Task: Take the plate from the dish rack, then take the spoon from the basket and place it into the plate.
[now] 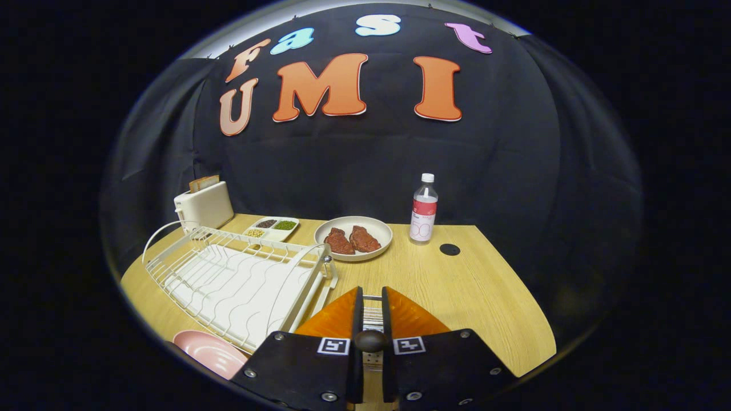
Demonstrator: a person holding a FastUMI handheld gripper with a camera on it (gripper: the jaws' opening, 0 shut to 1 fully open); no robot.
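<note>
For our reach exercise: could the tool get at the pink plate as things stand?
Probably yes: the pink plate lies bare beside the dish rack, left of the tool, its fingers nearly closed.

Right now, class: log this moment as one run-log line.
plate: off dish rack, on table beside it | gripper: fingers close together, dark rounded end between them | grip: unclear

Wooden table (457, 285) with dish rack (240, 279), pink plate (208, 351), toaster (204, 205), divided tray (272, 227), meat plate (354, 237), bottle (424, 210).

Staged kitchen booth, black cloth wall behind a wooden desk (457, 285), white toaster (204, 206), wire dish rack (240, 279), plate of meat (354, 238), water bottle (424, 210)
</note>
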